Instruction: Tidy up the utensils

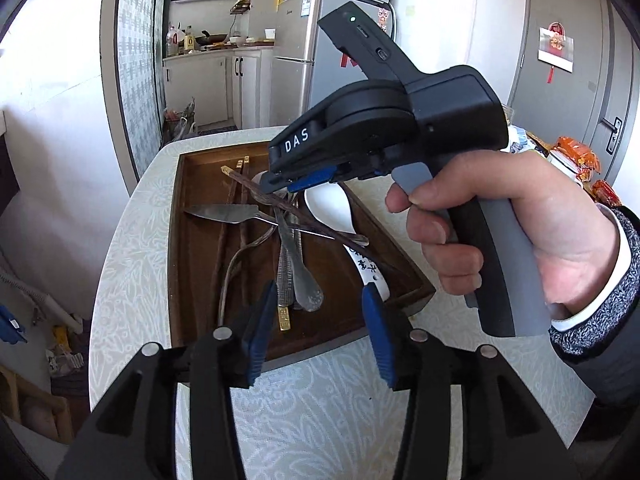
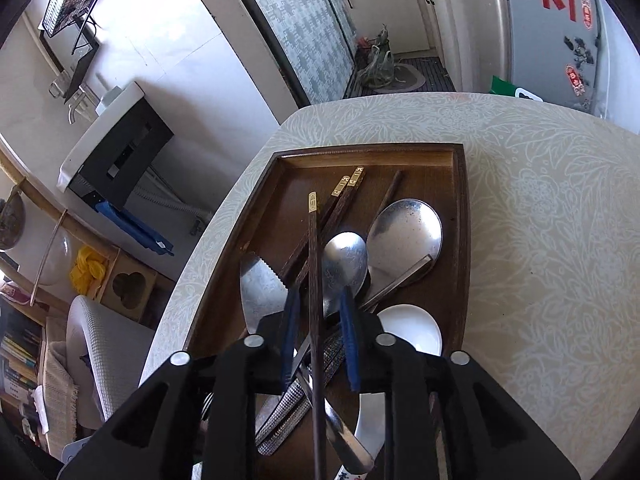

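Note:
A dark wooden tray [image 1: 188, 264] on the table holds a heap of utensils: dark chopsticks with gold ends, metal spoons [image 2: 346, 260], a serrated cake server [image 1: 224, 213] and a white ceramic spoon [image 1: 332, 206]. My left gripper [image 1: 320, 332] is open and empty above the tray's near edge. My right gripper [image 2: 319, 328] hangs over the tray's middle with its jaws partly open. One dark chopstick [image 2: 314, 280] runs between its blue pads; no pad touches it. The right gripper also shows in the left wrist view [image 1: 304, 178], over the spoons.
The tray sits on a round table with a pale floral cloth [image 2: 540, 240]. Snack packets [image 1: 576, 156] lie at the table's far right. A fridge [image 1: 320, 60] and kitchen counter stand behind. A heater and shelves are on the floor to the left.

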